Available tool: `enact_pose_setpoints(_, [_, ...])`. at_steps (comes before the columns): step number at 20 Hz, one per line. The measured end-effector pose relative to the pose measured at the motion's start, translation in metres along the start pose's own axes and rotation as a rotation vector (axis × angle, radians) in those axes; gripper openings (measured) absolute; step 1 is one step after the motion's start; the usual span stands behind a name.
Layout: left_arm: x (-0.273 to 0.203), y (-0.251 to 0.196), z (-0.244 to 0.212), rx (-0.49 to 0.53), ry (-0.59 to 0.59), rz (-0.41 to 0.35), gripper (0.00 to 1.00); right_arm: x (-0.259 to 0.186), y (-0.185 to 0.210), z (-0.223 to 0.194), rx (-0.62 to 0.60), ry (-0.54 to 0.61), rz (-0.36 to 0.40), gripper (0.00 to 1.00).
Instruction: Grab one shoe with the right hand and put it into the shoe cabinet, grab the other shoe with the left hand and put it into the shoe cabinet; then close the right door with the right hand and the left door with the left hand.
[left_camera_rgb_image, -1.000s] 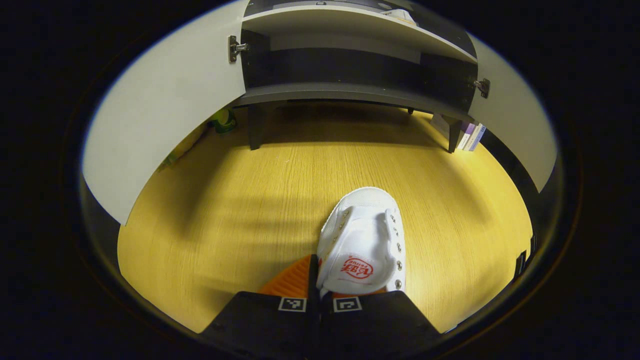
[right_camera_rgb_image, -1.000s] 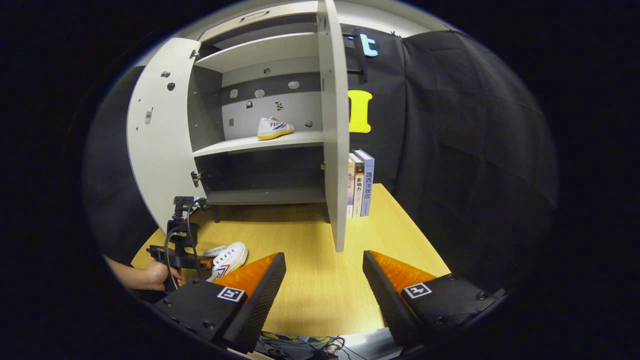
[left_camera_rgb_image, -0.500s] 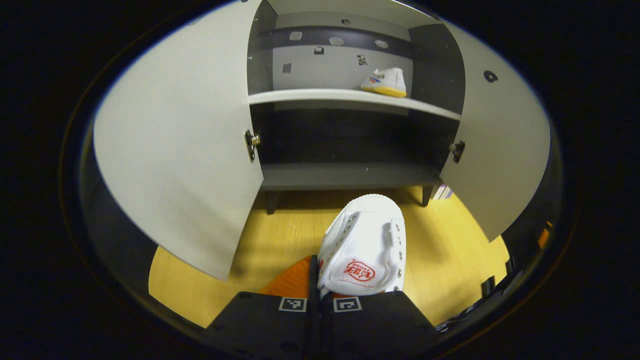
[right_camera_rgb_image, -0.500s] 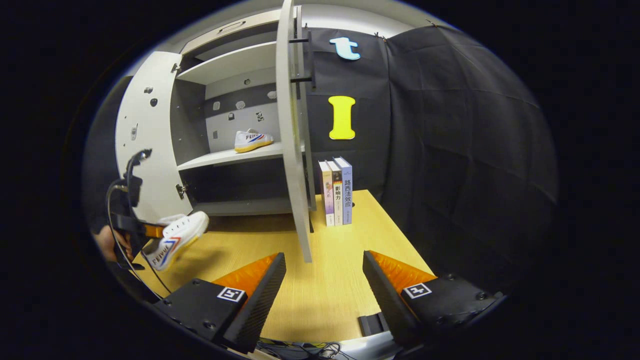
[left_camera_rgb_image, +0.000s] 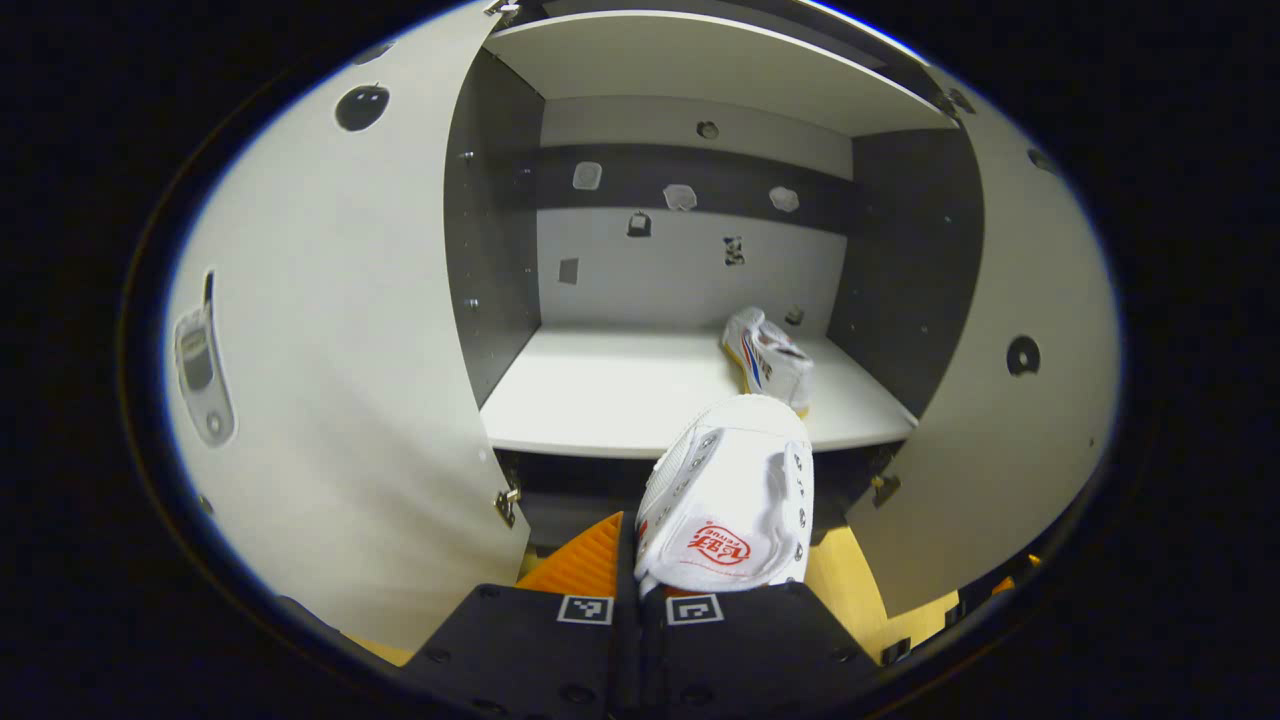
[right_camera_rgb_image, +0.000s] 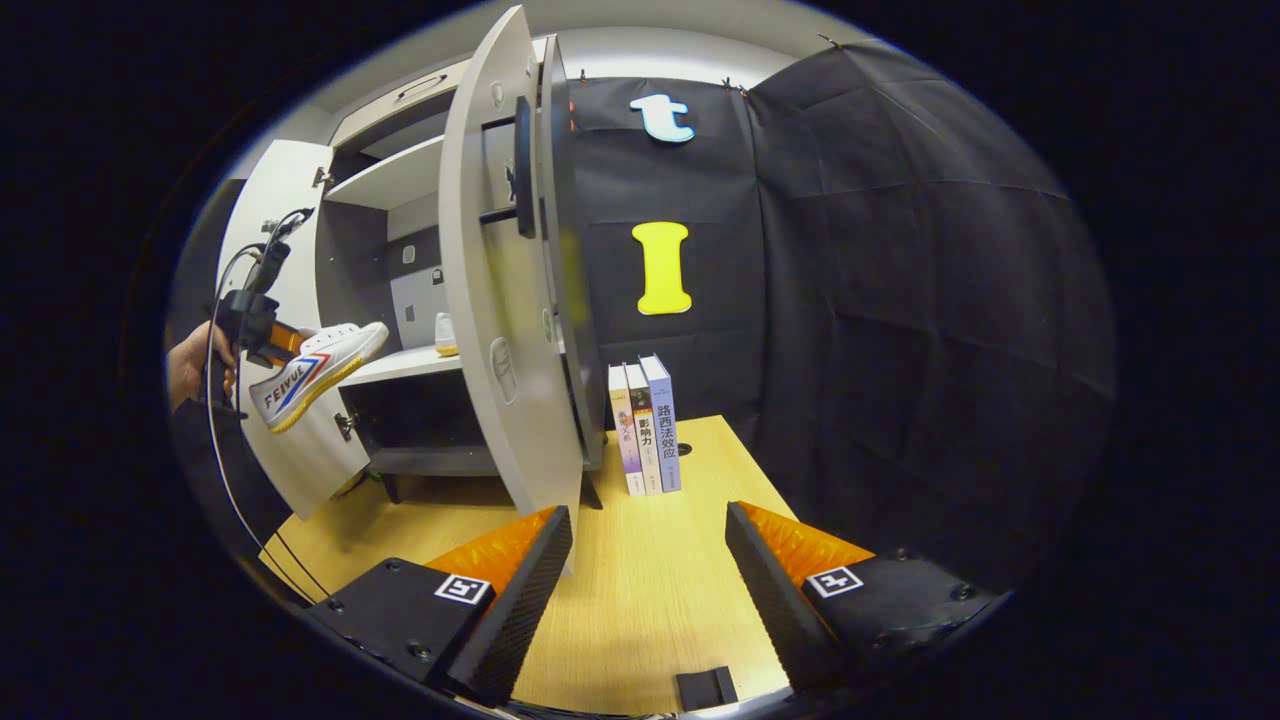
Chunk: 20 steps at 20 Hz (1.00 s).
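- The left tool (left_camera_rgb_image: 640, 585) pinches the heel of a white shoe (left_camera_rgb_image: 728, 495), held in the air just before the shoe cabinet's (left_camera_rgb_image: 500, 270) pale shelf (left_camera_rgb_image: 600, 395).
- The other shoe (left_camera_rgb_image: 768, 358) lies on that shelf, at its right.
- Both doors stand open.
- The right tool (right_camera_rgb_image: 648, 560) is spread, holding nothing, above the table (right_camera_rgb_image: 650, 580).

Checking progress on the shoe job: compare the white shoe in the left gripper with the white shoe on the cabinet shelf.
The white canvas shoe in the left gripper hangs in the air before the shelf edge; the white canvas shoe on the pale cabinet shelf rests there. The held shoe's heel is clamped in the left gripper; nothing grips the shelved shoe. Both have red and blue side stripes.
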<state>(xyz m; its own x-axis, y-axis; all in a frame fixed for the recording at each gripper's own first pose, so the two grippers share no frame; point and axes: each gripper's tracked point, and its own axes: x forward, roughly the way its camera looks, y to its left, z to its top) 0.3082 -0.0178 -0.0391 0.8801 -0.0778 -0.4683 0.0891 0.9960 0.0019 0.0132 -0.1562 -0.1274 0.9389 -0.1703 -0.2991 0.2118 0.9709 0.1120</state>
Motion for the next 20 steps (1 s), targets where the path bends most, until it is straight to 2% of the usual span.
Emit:
enact_pose_setpoints(3, [0.048,0.002,0.049,-0.023,-0.011,0.036,0.05,0.004,-0.013,0.007,-0.011,-0.009,0.003,0.99])
enact_pose_setpoints(7, [0.115,0.008,0.087,0.071,0.015,0.112,0.05,0.008,-0.029,0.009,-0.021,0.003,0.000,0.99])
enact_pose_setpoints(11, [0.172,0.013,0.081,0.186,0.089,0.178,0.05,0.011,-0.045,0.013,-0.018,0.010,-0.014,0.98])
enact_pose_setpoints(14, [0.197,0.007,0.068,0.190,0.139,0.169,0.05,0.012,-0.054,0.013,-0.024,0.019,-0.024,0.99])
enact_pose_setpoints(17, [0.206,0.008,0.072,0.261,0.148,0.158,0.05,0.008,-0.057,0.015,-0.022,0.011,-0.042,0.98])
enact_pose_setpoints(20, [0.206,0.008,0.073,0.255,0.141,0.148,0.07,-0.001,-0.051,0.012,-0.017,0.014,-0.066,0.99])
